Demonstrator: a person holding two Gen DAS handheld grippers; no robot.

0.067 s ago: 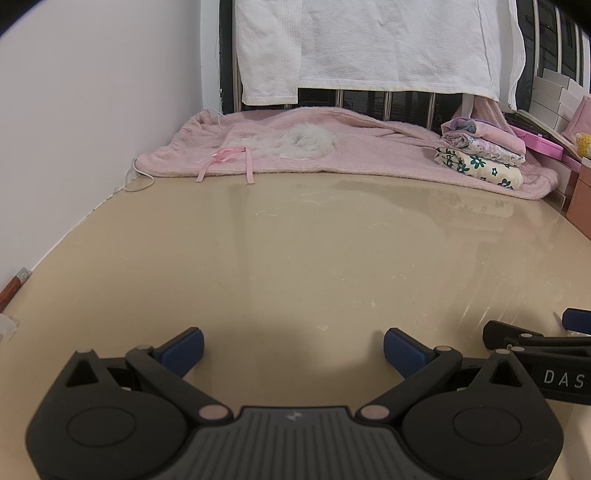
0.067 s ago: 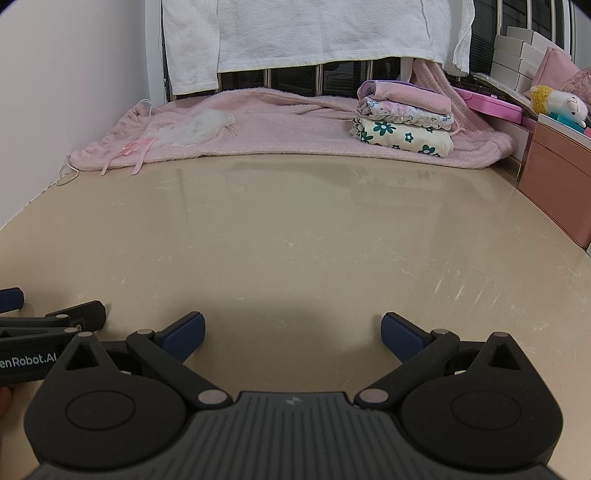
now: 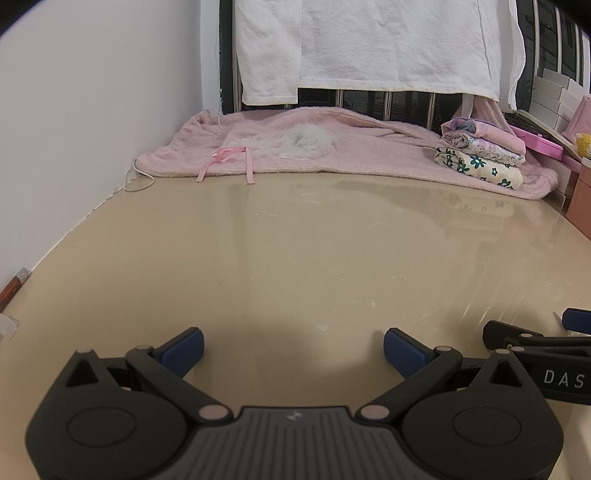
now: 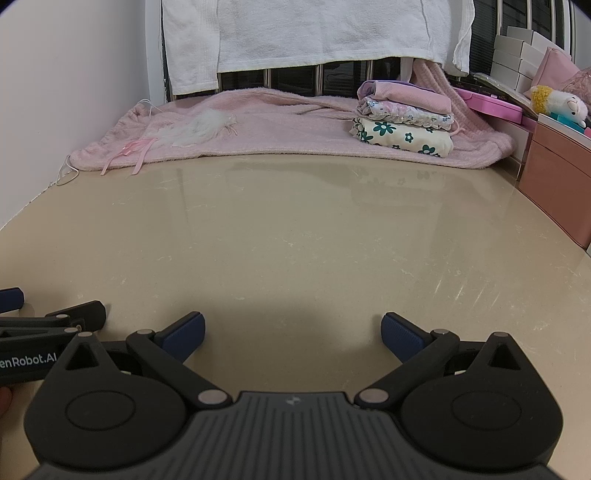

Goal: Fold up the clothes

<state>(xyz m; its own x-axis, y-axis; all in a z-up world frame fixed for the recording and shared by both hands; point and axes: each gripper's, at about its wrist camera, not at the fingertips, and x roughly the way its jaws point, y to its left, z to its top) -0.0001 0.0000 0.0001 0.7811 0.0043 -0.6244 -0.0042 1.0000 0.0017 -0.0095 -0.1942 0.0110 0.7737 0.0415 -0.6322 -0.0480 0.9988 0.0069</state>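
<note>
**Both tools wide over a bare bench, laundry waiting at the far edge**

The left tool and right tool hover side by side above the glossy beige bench, blue pads spread wide, nothing between them. At twelve o'clock a pink robe with white fur trim lies spread along the far edge. At two o'clock, on that robe, sits a stack of folded clothes. White towels hang behind.

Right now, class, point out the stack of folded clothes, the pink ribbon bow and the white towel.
stack of folded clothes (image 4: pixel 404 120), right wrist view: middle garment's front.
pink ribbon bow (image 3: pixel 226 157), left wrist view: the bow's knot.
white towel (image 3: pixel 369 40), left wrist view: middle of the hanging cloth.
</note>
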